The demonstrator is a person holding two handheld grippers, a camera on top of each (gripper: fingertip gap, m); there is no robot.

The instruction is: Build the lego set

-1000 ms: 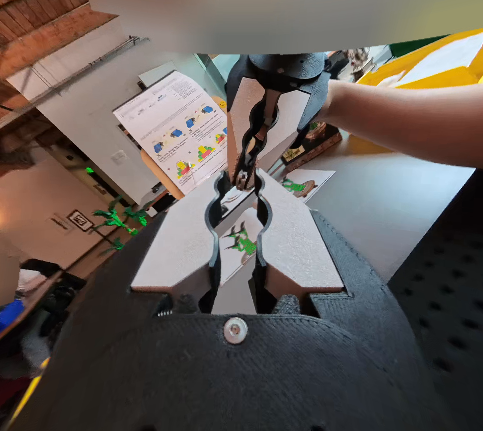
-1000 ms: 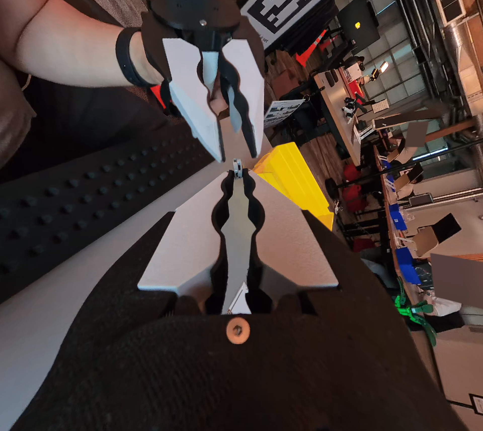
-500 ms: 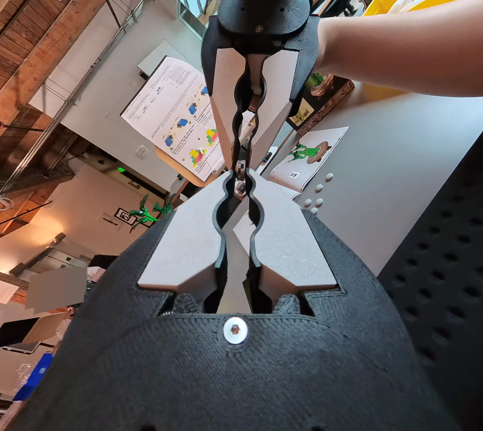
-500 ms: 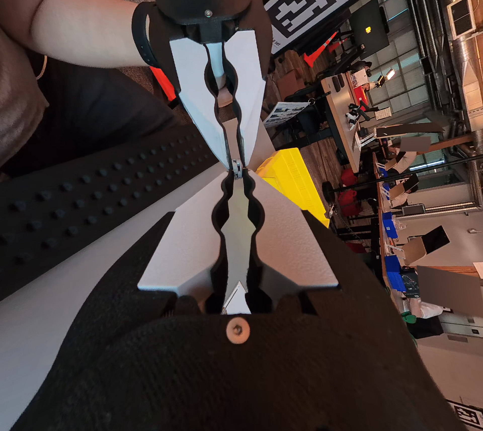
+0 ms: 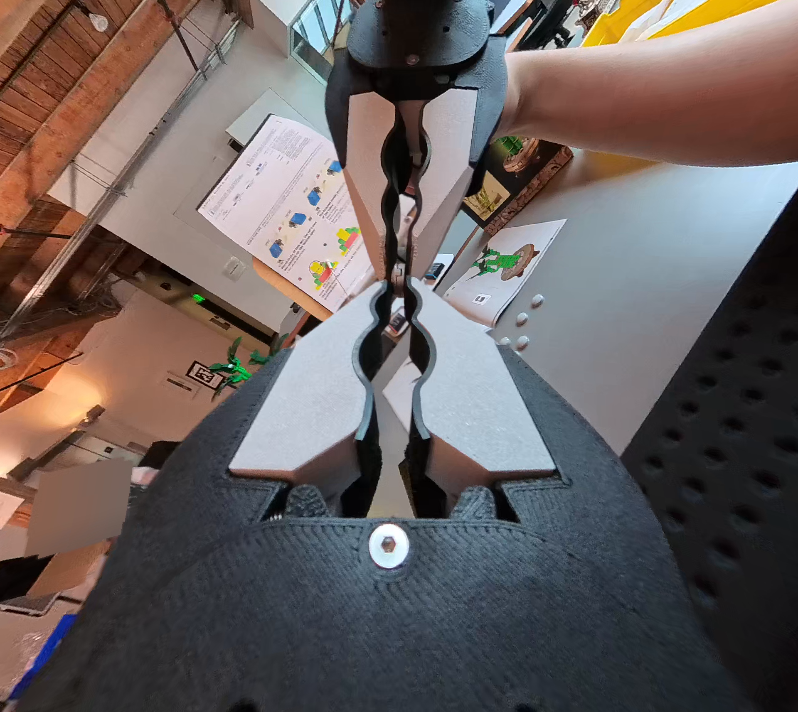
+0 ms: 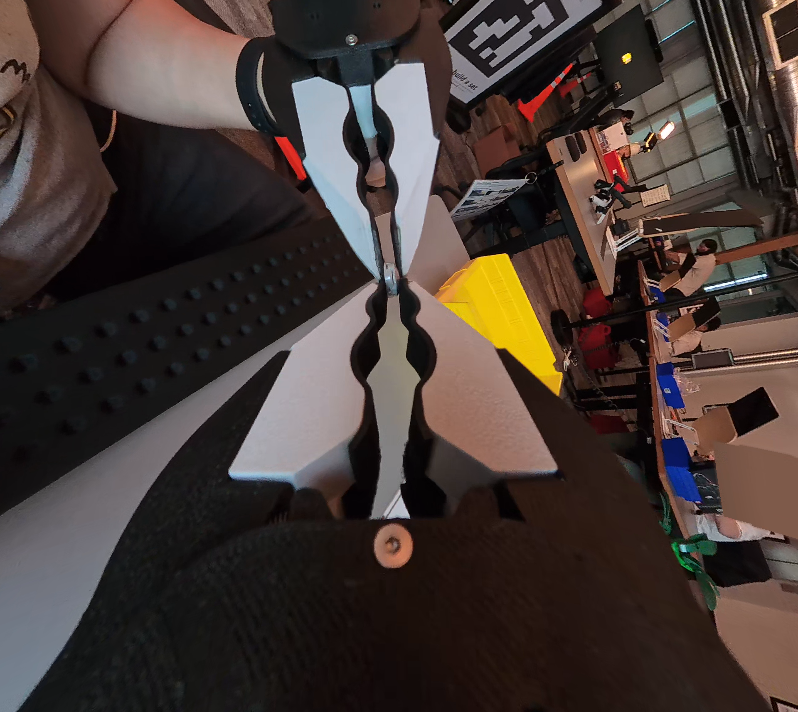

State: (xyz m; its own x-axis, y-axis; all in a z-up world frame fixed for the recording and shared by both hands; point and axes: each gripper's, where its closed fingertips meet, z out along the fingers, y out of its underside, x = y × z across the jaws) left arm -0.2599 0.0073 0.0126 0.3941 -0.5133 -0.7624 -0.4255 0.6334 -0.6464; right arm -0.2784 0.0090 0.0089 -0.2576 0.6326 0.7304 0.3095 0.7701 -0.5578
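Between my fingertips, both hand-held grippers, left [image 5: 396,294] and right [image 6: 392,289], pinched one tiny grey lego piece [image 6: 391,279]; light, stiff, slippery, I judged.

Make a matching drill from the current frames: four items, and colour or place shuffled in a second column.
Items:
1. small grey piece
2. booklet
3. bin
4. studded mat

Descriptions:
A. yellow, at the table's far edge
B. black, along the table's near side
C. pinched between the tips of the left claw and right claw, held in the air
D. lying on the grey table, green model pictured on it, white studs beside it

Pairs: 1-C, 2-D, 3-A, 4-B
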